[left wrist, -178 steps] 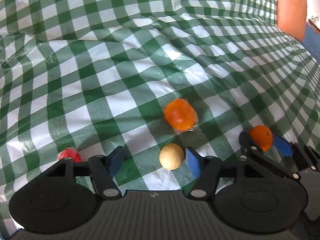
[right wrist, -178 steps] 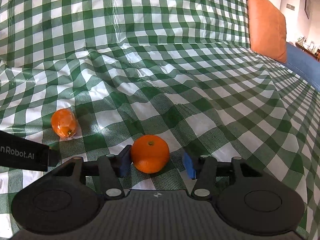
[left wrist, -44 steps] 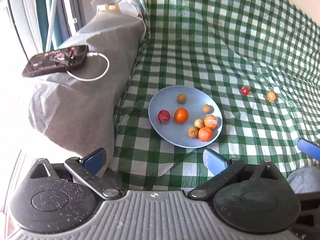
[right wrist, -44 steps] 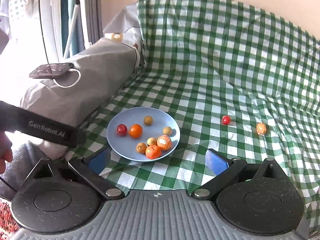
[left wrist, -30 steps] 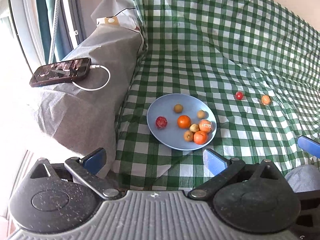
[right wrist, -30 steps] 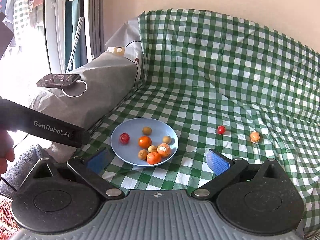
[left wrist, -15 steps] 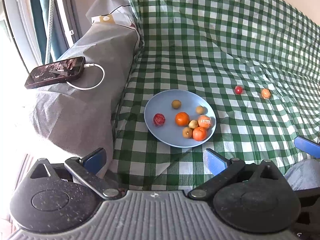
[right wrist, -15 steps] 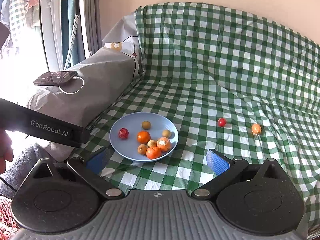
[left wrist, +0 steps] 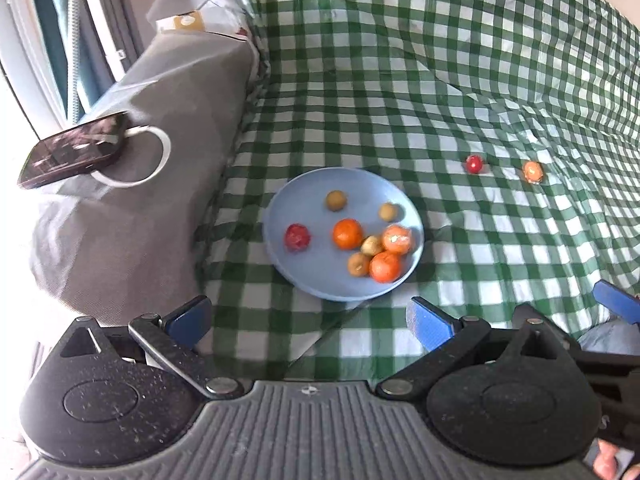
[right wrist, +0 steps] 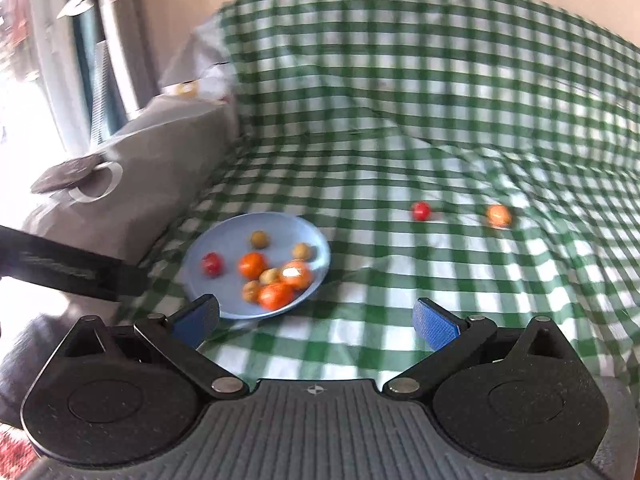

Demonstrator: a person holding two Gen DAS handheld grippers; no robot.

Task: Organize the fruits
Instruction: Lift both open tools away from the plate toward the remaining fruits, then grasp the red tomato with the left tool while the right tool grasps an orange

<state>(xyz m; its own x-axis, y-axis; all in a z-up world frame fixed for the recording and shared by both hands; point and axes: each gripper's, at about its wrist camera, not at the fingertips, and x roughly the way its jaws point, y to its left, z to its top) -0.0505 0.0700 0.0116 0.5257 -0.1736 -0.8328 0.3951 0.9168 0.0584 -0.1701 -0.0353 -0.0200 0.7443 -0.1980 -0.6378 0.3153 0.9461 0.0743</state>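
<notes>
A light blue plate [left wrist: 316, 280] [right wrist: 208, 256] rests on the green checked cloth and holds several fruits: oranges, small yellow-brown ones and a red one [left wrist: 297, 237]. Two fruits lie loose on the cloth farther right, a small red fruit [left wrist: 473, 163] [right wrist: 421, 211] and a small orange fruit [left wrist: 532, 171] [right wrist: 498, 215]. My left gripper [left wrist: 308, 318] hangs open and empty in front of the plate. Beside it, my right gripper [right wrist: 316, 318] is open and empty too, held back from the plate and the loose fruits.
A grey covered armrest [left wrist: 132, 200] rises left of the plate, with a phone [left wrist: 72, 148] and its white cable on top. The checked cloth climbs a backrest behind. A blue fingertip of the other gripper [left wrist: 616, 306] shows at the right edge.
Both grippers, shut around fruits several seconds ago, now stand open and empty, pulled back from the plate. Over the last half second the right view has swung fast and blurred.
</notes>
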